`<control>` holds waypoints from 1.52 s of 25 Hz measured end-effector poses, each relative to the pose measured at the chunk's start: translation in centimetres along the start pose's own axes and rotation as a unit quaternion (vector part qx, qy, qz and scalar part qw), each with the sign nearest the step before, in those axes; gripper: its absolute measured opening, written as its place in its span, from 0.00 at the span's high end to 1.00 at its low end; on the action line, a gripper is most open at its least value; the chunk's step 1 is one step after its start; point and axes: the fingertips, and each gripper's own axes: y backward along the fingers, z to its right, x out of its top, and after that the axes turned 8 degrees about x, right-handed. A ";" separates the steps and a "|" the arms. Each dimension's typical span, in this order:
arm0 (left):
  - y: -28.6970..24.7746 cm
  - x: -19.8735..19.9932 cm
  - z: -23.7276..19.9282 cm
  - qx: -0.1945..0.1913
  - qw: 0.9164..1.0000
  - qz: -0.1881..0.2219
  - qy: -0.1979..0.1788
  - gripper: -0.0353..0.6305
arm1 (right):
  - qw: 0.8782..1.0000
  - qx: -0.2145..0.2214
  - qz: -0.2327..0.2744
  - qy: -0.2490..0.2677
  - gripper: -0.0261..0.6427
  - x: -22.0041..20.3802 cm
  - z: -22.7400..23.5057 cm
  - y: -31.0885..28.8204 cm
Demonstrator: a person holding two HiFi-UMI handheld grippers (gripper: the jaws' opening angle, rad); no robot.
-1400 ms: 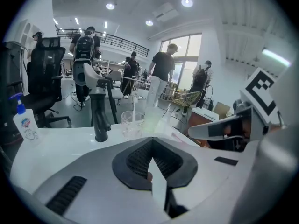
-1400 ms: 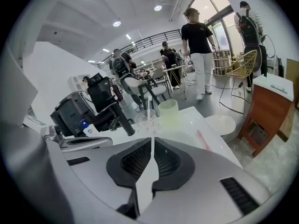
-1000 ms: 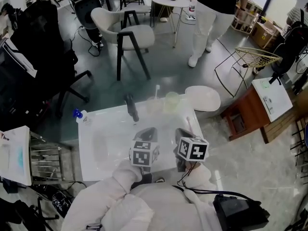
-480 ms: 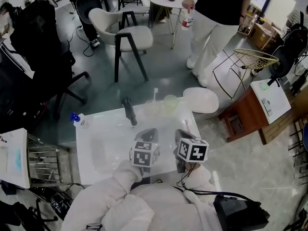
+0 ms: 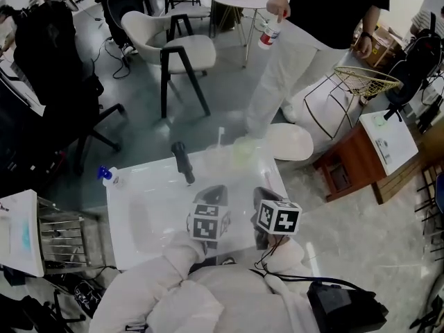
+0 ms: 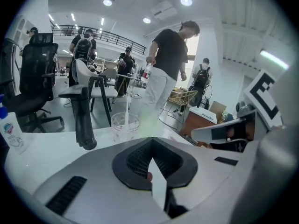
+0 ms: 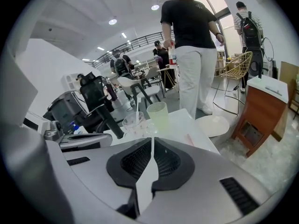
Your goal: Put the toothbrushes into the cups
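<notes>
Left gripper (image 6: pixel 150 164): fingers clenched together. A small pinkish spot sits at their seam, too small to identify. Right gripper (image 7: pixel 151 148): fingers likewise clenched, nothing between them. Both hover over the near edge of the white tabletop (image 5: pixel 146 214), on the person's side of the clear cup (image 7: pixel 134 122). Each marker cube shows a black-and-white square pattern, no readable text.

One white toothbrush (image 7: pixel 137 110) stands upright in the clear cup. A pale green cup (image 7: pixel 158 113) stands just beside the clear cup, to its right. It is not possible to tell whether it is empty. A pink toothbrush (image 7: pixel 189 139) lies flat on the tabletop, nearer than the clear cup and to its right; in the head view it is barely discernible.

Left of the clear cup stands a dark upright cylinder (image 6: pixel 84 120), nature undetermined. Further left, at the tabletop's edge, is a blue-capped bottle (image 6: pixel 11 134), label unreadable. Bare tabletop lies between the grippers and the clear cup.

Beyond the clear cup: a round white stool (image 5: pixel 291 141) and a standing person (image 5: pixel 305 19).
</notes>
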 end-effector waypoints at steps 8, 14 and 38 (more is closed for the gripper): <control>-1.3 -1.3 1.3 -0.020 0.999 -0.025 0.005 0.95 | 0.999 -0.028 -0.008 -0.023 0.91 -1.1 2.6 1.1; -2.8 -2.5 2.8 -0.044 0.998 -0.047 0.007 0.95 | 0.997 -0.062 -0.026 -0.031 0.91 -2.4 4.7 1.8; -8.1 -6.3 4.4 -0.081 0.989 -0.126 0.017 0.95 | 0.984 -0.076 -0.160 0.015 0.84 -4.7 10.4 -2.1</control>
